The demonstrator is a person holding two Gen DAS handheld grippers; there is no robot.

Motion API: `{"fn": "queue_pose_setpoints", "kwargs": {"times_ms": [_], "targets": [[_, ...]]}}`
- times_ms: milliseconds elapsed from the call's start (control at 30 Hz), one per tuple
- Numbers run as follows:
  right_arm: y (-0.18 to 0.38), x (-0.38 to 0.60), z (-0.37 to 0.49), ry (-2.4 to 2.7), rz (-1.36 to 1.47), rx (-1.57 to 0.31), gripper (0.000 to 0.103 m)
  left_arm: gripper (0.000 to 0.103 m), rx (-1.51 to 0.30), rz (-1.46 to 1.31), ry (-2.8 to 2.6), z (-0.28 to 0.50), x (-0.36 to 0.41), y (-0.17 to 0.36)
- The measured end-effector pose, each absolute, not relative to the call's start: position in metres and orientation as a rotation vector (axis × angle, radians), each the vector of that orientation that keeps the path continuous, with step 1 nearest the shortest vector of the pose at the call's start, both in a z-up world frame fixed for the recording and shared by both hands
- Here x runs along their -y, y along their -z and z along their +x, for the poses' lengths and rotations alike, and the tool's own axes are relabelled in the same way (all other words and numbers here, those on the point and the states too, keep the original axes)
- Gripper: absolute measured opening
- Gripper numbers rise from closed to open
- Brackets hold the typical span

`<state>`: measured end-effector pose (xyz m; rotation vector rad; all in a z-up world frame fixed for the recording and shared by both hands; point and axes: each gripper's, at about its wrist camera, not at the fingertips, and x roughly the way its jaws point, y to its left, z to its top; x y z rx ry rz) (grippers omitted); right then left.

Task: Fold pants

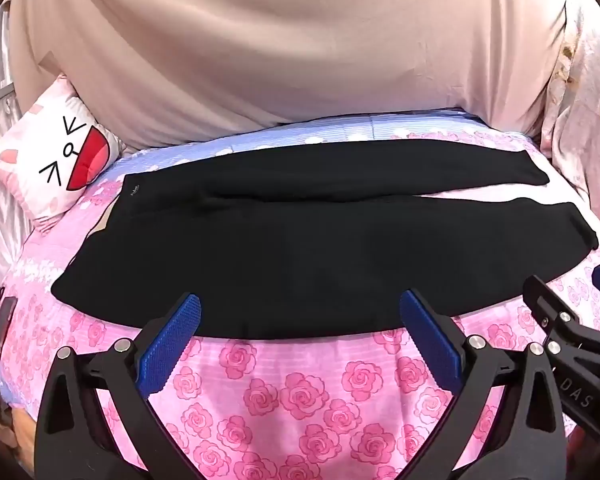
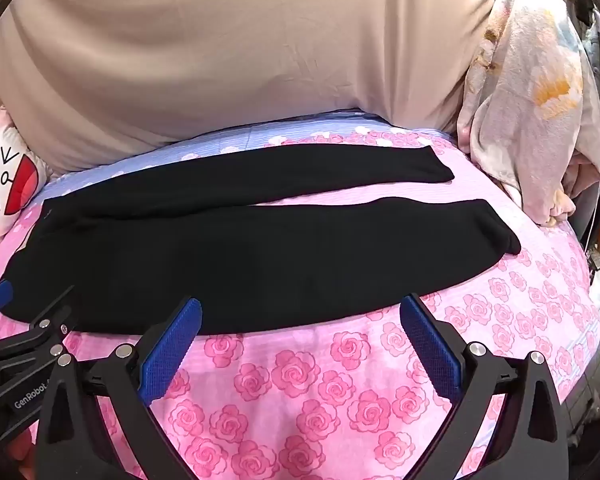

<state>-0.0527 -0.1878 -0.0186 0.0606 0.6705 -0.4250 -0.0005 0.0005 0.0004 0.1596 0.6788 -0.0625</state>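
We see the pants (image 1: 300,248) lying flat across the bedsheet (image 1: 292,392), legs to the right; behind the pants hangs a curtain (image 1: 284,48), a pillow (image 1: 56,160) left of them, a blanket (image 2: 528,112) right.

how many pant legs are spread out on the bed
2. The far leg lies nearer the beige cover; the near leg lies closer to both claws, a gap of pink sheet between them.

Both views are bright and evenly lit, with only soft shadows. Colours are saturated. Strong fisheye bending curves the scene, and dark vignette fills the frame corners. The black pants (image 1: 300,248) lose nearly all fold detail. Focus is fairly sharp centrally, softer at edges.
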Motion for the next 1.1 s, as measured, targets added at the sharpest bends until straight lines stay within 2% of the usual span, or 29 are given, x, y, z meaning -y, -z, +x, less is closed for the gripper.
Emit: {"fn": "queue_pose_setpoints", "kwargs": {"times_ms": [367, 1100], "targets": [[0.021, 0.183, -0.052, 0.421, 0.046, -0.678, 0.098, 0.098, -0.715, 0.142, 0.068, 0.002, -0.002, 0.018], [0.02, 0.179, -0.041, 0.428, 0.032, -0.693, 0.098, 0.098, -0.738, 0.129, 0.062, 0.013, -0.011, 0.013]]}}
